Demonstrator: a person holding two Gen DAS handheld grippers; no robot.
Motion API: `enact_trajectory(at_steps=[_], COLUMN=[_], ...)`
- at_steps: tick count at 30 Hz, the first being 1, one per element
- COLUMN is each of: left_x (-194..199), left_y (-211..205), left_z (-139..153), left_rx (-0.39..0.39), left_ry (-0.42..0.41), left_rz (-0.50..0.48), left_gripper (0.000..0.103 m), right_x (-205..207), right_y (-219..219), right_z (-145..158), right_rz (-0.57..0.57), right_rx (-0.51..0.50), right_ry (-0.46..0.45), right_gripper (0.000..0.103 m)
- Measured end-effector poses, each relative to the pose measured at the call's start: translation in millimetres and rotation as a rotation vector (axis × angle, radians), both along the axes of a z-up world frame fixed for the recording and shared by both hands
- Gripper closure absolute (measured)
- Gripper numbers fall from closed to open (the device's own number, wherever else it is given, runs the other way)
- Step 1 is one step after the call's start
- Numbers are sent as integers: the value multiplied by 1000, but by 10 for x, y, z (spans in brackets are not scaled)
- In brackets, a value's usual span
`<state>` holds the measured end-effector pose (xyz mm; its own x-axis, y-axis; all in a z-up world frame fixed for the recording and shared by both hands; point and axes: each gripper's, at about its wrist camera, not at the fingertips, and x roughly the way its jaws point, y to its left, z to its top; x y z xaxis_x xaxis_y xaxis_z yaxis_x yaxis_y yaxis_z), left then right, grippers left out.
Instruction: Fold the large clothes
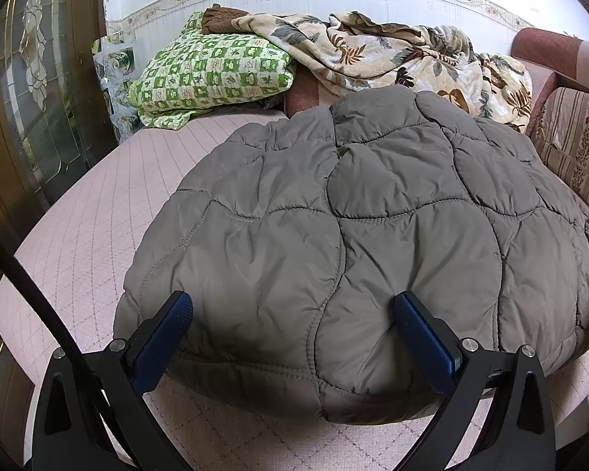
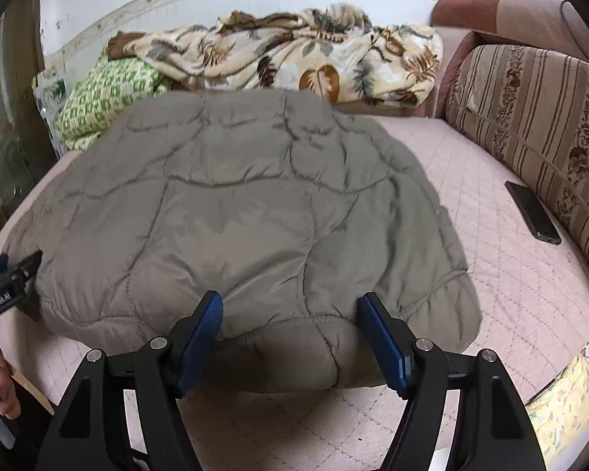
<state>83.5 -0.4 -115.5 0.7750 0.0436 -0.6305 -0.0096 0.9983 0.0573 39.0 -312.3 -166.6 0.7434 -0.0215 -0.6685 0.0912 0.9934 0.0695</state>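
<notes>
A grey quilted puffer jacket (image 1: pixel 353 227) lies folded in a rounded heap on the pink quilted sofa seat (image 1: pixel 98 216). My left gripper (image 1: pixel 292 306) is open, its blue-padded fingers spread over the jacket's near left edge, holding nothing. The jacket also fills the right wrist view (image 2: pixel 235 212). My right gripper (image 2: pixel 290 304) is open over the jacket's near right edge, empty. The tip of the left gripper shows in the right wrist view at the far left (image 2: pixel 4 278), beside the jacket's left edge.
A green checked pillow (image 1: pixel 212 74) and a leaf-print blanket (image 1: pixel 392 55) lie at the back of the seat. A striped backrest cushion (image 2: pixel 530 125) runs along the right. A black phone (image 2: pixel 532 212) lies on the pink seat (image 2: pixel 510 274) next to it. A glass door (image 1: pixel 31 98) stands left.
</notes>
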Motion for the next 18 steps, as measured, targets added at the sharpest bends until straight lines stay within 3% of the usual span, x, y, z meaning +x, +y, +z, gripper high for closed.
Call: enact_trajectory(at_steps=[8,18], left_x=[0,-103], left_y=[-3,-33], left_z=[2,126], left_rx=[-6,-17], left_ry=[1,-23], left_rz=[6,15], left_gripper=[0,0], right_x=[6,-171], right_y=[35,256], right_z=[-28,295], right_rz=[5,64], right_rx=[-24,-66], right_ry=[12,-139], right_gripper=[26,26])
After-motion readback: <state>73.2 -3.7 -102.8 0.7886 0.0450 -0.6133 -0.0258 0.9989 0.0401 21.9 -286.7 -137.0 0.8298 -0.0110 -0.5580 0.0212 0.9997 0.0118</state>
